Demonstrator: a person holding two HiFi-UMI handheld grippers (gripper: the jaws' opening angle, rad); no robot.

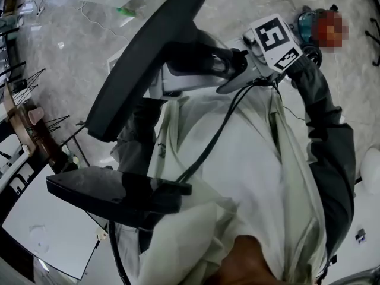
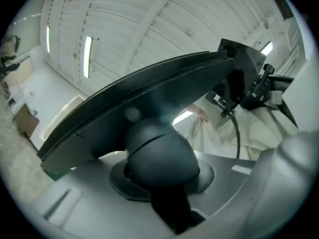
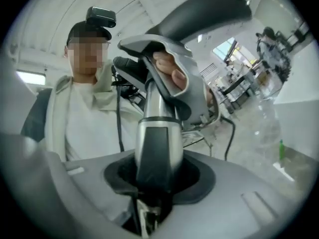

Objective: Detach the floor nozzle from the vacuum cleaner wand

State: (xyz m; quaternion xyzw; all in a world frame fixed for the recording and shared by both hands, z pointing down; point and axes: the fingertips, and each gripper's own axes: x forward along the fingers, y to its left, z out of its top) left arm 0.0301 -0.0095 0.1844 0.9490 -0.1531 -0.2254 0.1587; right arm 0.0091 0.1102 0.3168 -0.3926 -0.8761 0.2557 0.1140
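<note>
In the head view the black floor nozzle hangs slantwise in the air in front of my chest. Under it sits my left gripper, a grey body partly hidden by the nozzle. Seen from the left gripper, the nozzle spans the frame and its dark ball joint fills the gap between the jaws. My right gripper, with its marker cube, reaches in from the right. Its own camera shows the right gripper shut on a silver tube that runs up towards the nozzle.
A second dark wedge-shaped part lies against my torso, with a black cable running to it. A white board and wire racks stand at the left on the marbled floor. A clear bottle stands further off.
</note>
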